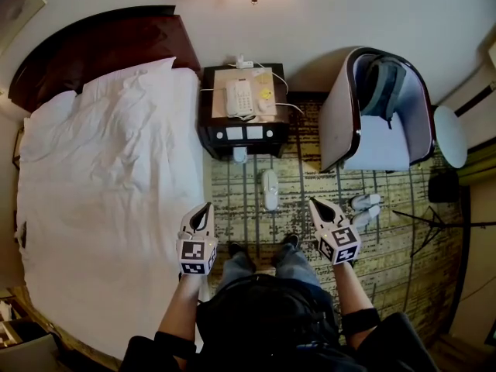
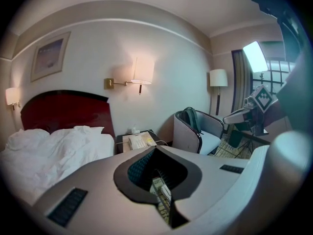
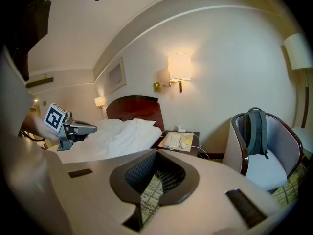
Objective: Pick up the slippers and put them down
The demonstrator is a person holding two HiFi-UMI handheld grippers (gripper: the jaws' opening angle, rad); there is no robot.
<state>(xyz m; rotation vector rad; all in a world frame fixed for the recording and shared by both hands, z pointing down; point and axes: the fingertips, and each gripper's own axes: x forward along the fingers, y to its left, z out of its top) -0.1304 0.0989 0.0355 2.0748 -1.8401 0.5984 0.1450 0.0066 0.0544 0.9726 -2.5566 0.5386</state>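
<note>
In the head view a white slipper (image 1: 269, 189) lies lengthwise on the patterned carpet, ahead of my feet and between the two grippers. A second white slipper (image 1: 240, 155) sits at the foot of the nightstand. My left gripper (image 1: 206, 207) hovers at the bed's edge, shut and empty. My right gripper (image 1: 314, 202) hovers right of the slipper, also shut with nothing held. Both are held above the floor, apart from the slippers. Through the left gripper's closed jaws a bit of the slipper (image 2: 164, 192) shows below.
A white bed (image 1: 101, 200) fills the left. The dark nightstand (image 1: 244, 134) carries a phone (image 1: 239, 98). An armchair (image 1: 380, 142) with a backpack (image 1: 384, 84) stands at the right; two pale shoes or slippers (image 1: 366, 208) lie before it, near a tripod (image 1: 434, 223).
</note>
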